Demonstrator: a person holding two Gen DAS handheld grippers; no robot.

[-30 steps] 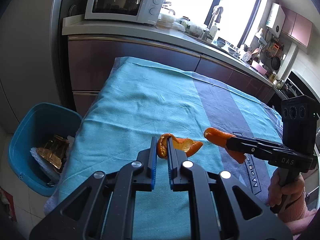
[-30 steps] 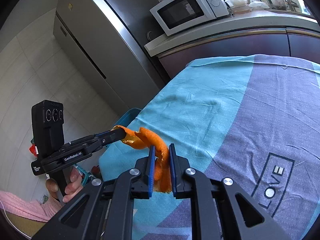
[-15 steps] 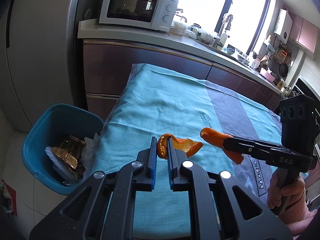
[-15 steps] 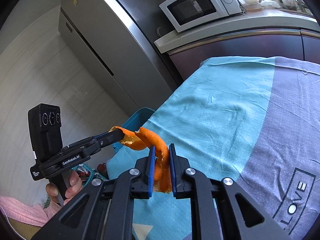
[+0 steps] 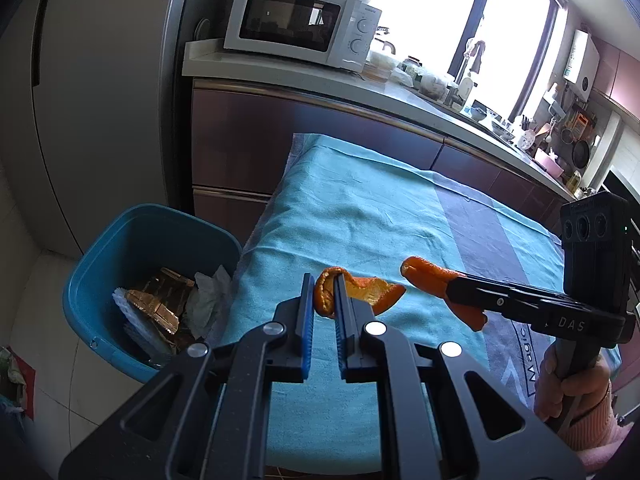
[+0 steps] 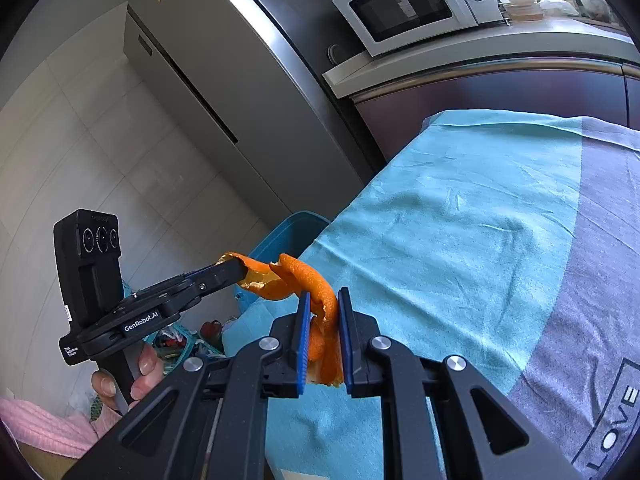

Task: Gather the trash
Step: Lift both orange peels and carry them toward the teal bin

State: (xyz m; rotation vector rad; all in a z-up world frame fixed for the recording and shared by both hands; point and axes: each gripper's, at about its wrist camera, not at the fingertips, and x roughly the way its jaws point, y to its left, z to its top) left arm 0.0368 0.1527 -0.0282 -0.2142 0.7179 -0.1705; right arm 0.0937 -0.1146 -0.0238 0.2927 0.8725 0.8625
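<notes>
While both hands are drifting sideways toward the blue bin [image 5: 100, 264], more of it is showing vs a sec ago. Left gripper [image 5: 322, 294] is still clamping one orange peel [image 5: 360, 290], right gripper [image 6: 323, 320] another peel [image 6: 316, 284], both held above the cloth-covered bench [image 5: 360, 216] edge, near the bin.

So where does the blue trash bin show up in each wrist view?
Left wrist: the blue trash bin sits lower left, on the floor beside the teal cloth, with trash inside.
Right wrist: only the bin's rim shows, centre left, past the cloth's edge, behind the orange peel.
Shared landmark: the white microwave on the counter.
</notes>
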